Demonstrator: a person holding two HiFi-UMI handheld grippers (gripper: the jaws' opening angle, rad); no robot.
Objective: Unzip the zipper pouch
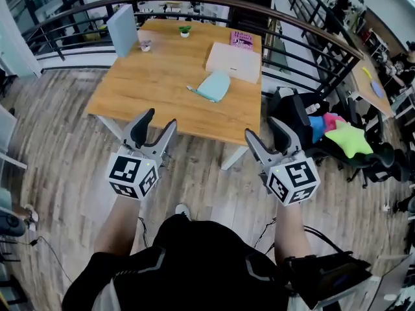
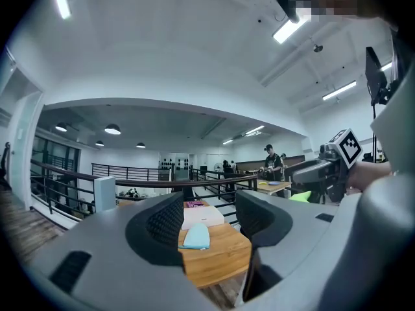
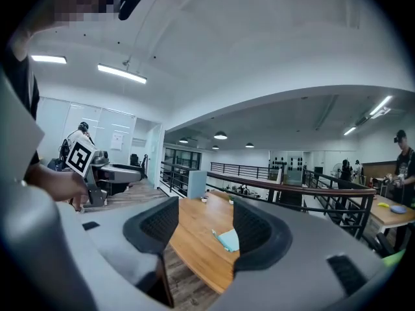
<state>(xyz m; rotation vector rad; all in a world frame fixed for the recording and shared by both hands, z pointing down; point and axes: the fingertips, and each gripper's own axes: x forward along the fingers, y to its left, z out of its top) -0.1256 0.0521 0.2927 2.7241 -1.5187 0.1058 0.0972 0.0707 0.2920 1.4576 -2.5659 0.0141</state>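
Our left gripper [image 1: 160, 118] and right gripper [image 1: 262, 128] gape empty, well short of the zipper pouch [image 1: 214, 86] on the table [image 1: 162, 76]

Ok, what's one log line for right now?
stage: before start | left gripper: open, empty | right gripper: open, empty | zipper pouch: lying on wooden table, untouched

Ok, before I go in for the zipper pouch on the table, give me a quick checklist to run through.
1. Left hand-held gripper open, empty: ok.
2. Right hand-held gripper open, empty: ok.
3. Zipper pouch in plain sight, flat on the table: ok.
4. Grippers within reach of the pouch: not ok, both hang short of the table's near edge.
5. Gap between the pouch and the white box behind it: cannot tell.
6. Where its zipper pull sits: cannot tell, too small.
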